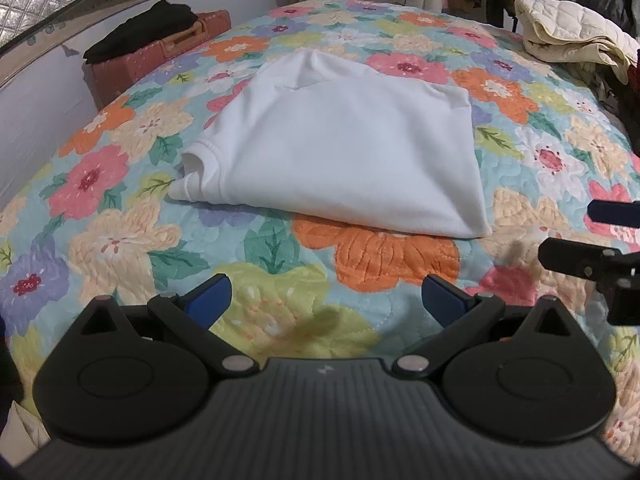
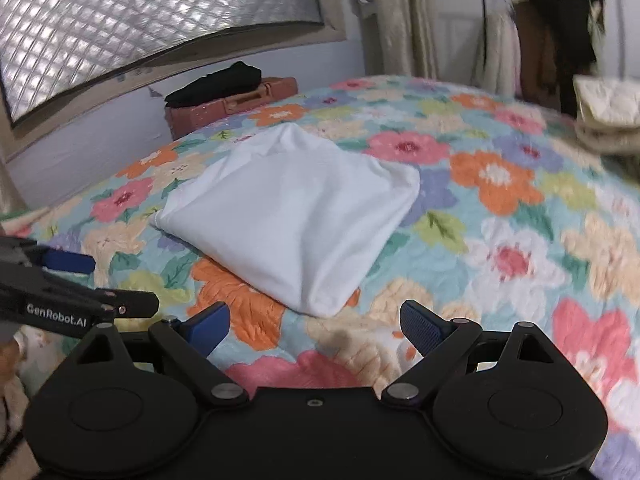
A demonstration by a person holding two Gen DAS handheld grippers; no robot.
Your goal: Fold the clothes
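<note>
**Already folded, the white shirt sits alone on the quilt**

Squarely in the middle of the floral quilt lies the white T-shirt, folded into a compact, roughly four-sided bundle. Seen from the left wrist, its ribbed collar edge points left and one folded corner reaches toward the camera at the lower right. Nothing touches it.

Both tools hang above the bedspread, short of the garment. The left gripper has its blue-padded jaws spread wide, with only patterned fabric showing between them. The right gripper is likewise spread apart and holds nothing; the shirt's nearest corner lies just beyond the gap between its fingers. Each tool also appears at the edge of the other's view: the right one pokes in from the right side of the left camera, the left one from the left side of the right camera.

Farther back, against the wall, a reddish-brown case rests on the bed with a black garment folded on top. A cream quilted blanket is heaped at the far right edge, and clothes hang on a rack behind it.
</note>
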